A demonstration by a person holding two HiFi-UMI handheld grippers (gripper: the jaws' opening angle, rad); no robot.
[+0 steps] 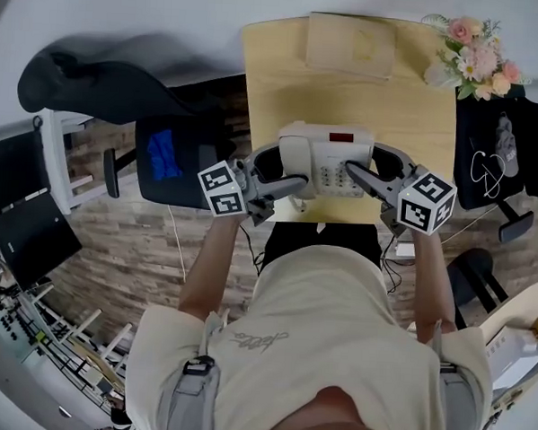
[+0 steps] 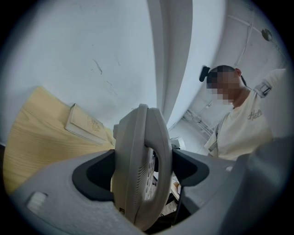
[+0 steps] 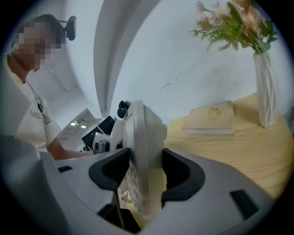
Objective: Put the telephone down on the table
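The fingers (image 2: 98, 173) of your left gripper (image 1: 283, 170) are closed on the handset end of the telephone (image 1: 330, 159), which stands edge-on between them and fills the gap; the fingers (image 3: 181, 174) of your right gripper (image 1: 369, 166) clamp the opposite end the same way; so the telephone's long axis runs left to right across the frame centre, from one hand to the other, and neither hand is nearer; it hangs over the near, lower part of the table (image 1: 285, 85); I cannot tell whether its base touches the wood; the move looks like a straight, level descent with both hands together; the book (image 1: 350, 43) at the top and the flowers (image 1: 475, 54) at upper right lie well apart.
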